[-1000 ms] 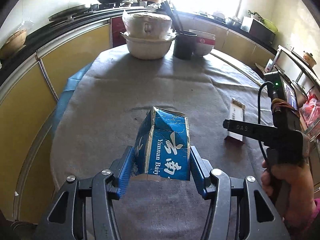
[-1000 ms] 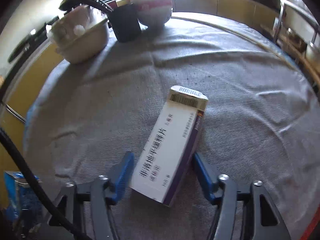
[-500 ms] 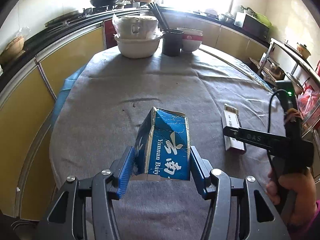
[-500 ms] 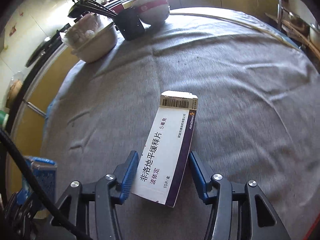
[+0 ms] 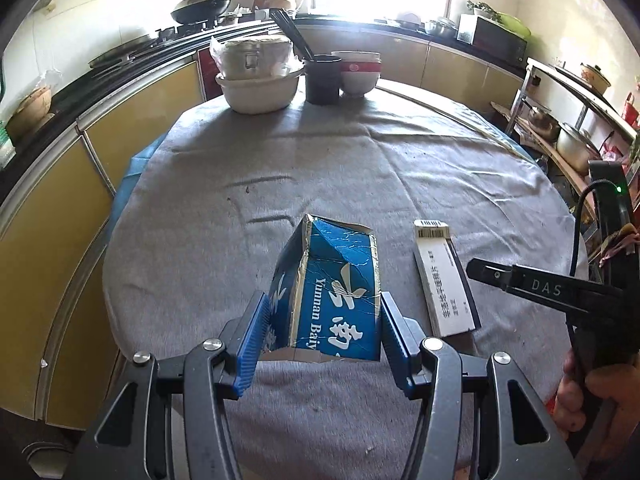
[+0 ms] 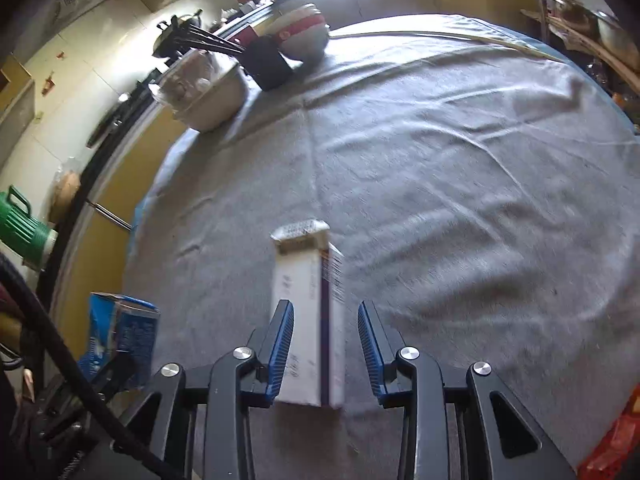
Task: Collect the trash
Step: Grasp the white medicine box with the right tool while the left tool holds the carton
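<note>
Showing a round table (image 5: 360,168) under a grey cloth, with two pieces of trash near its front edge and a gripper at each. At the far edge stand a white basin (image 5: 258,92) holding a lidded container, a dark cup (image 5: 323,80) of chopsticks, and a stack of red-and-white bowls (image 5: 357,74); none of these appears to be trash. The crumpled blue carton (image 5: 332,296) sits between the fingers of the left gripper (image 5: 322,334), whose pads press its two sides: pinched, and seemingly tilted, though whether it is clear of the cloth cannot be told. Just to its right lies the white medicine box (image 6: 310,312), long and flat, on the cloth. The right gripper (image 6: 326,350) straddles it with the jaws spread; the left pad is at or nearly at the box's side, while a clear gap remains at the right pad.

Step in hand, as judged: the carton is secured, the box is lined up but not yet gripped. The next move calls for closing the right fingers squarely on the box's long sides, then lifting. No bin is in view, so where the trash goes cannot be said.
</note>
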### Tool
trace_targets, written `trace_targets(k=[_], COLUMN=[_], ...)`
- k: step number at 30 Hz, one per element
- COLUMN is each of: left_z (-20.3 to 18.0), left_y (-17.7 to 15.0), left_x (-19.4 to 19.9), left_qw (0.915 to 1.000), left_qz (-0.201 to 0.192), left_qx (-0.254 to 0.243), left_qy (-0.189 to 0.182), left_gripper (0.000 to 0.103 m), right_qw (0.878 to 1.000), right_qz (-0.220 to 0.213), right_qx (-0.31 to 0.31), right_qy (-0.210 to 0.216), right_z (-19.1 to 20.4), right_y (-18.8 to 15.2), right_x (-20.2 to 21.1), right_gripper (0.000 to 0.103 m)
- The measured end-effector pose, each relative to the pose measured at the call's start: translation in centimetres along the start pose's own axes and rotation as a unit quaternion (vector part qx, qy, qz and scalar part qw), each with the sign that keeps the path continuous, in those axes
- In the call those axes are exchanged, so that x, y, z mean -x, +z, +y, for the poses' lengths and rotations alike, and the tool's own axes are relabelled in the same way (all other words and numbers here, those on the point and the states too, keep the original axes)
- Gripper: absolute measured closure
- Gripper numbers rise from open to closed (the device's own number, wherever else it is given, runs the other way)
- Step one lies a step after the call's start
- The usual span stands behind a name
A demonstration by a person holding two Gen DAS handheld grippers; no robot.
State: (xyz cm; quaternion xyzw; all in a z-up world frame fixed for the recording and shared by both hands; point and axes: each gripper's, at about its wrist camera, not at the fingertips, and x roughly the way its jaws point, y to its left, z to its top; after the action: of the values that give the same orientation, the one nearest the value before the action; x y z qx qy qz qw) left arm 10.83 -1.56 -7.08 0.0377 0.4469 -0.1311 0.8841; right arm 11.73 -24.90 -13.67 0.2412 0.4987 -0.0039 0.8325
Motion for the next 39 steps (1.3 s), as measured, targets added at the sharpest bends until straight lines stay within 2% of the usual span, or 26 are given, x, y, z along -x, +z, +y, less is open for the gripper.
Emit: trace_targets(k=[6, 8, 9, 10, 16, 22, 24, 27, 35, 39], left_z=[1.0, 1.4, 1.5, 1.7, 2.3, 3.4, 3.8, 4.2, 3.5, 3.1], left_y=[-0.9, -1.0, -1.1, -1.1, -1.5, -1.7, -1.7, -1.8, -1.6, -1.6], left_x=[0.7, 0.7, 0.7, 0.7, 0.7, 0.8, 0.8, 0.8, 1.4, 1.9], left_qw=[0.9998, 0.9996, 0.9996, 0.9995, 0.9995, 0.9992, 0.9990, 0.9989, 0.9991, 0.9993], left_qz=[-0.002, 0.000, 0.000, -0.001, 0.001, 0.002, 0.003, 0.004, 0.001, -0.003], left_qx=[0.019, 0.025, 0.027, 0.028, 0.030, 0.038, 0.042, 0.045, 0.039, 0.033], left_qy=[0.009, 0.011, 0.012, 0.013, 0.009, 0.011, 0.012, 0.016, 0.013, 0.017], left_gripper=[0.047, 0.047, 0.047, 0.047, 0.047, 0.047, 0.047, 0.047, 0.047, 0.047], right_qw=[1.000, 0.999, 0.999, 0.999, 1.000, 0.995, 0.993, 0.988, 0.991, 0.991], right_qz=[-0.008, -0.026, -0.035, -0.044, -0.027, -0.005, 0.007, -0.004, -0.009, -0.021], right_qx=[-0.014, -0.024, -0.025, -0.025, 0.014, 0.079, 0.089, 0.122, 0.110, 0.114], right_qy=[0.025, 0.025, 0.022, 0.019, 0.008, -0.056, -0.071, -0.099, -0.075, -0.069], right_z=[-1.3, -1.5, -1.4, -1.3, 1.6, 4.5, 4.5, 4.9, 3.8, 4.6], right_y=[-1.2, -1.1, -1.2, -1.0, -1.1, -2.6, -3.1, -3.7, -4.0, -4.1], right_x=[1.3, 2.1, 2.4, 2.8, 1.5, -1.7, -2.8, -3.1, -2.2, -0.8], right_gripper=[0.063, 0.044, 0.029, 0.028, 0.028, 0.029, 0.032, 0.051, 0.052, 0.052])
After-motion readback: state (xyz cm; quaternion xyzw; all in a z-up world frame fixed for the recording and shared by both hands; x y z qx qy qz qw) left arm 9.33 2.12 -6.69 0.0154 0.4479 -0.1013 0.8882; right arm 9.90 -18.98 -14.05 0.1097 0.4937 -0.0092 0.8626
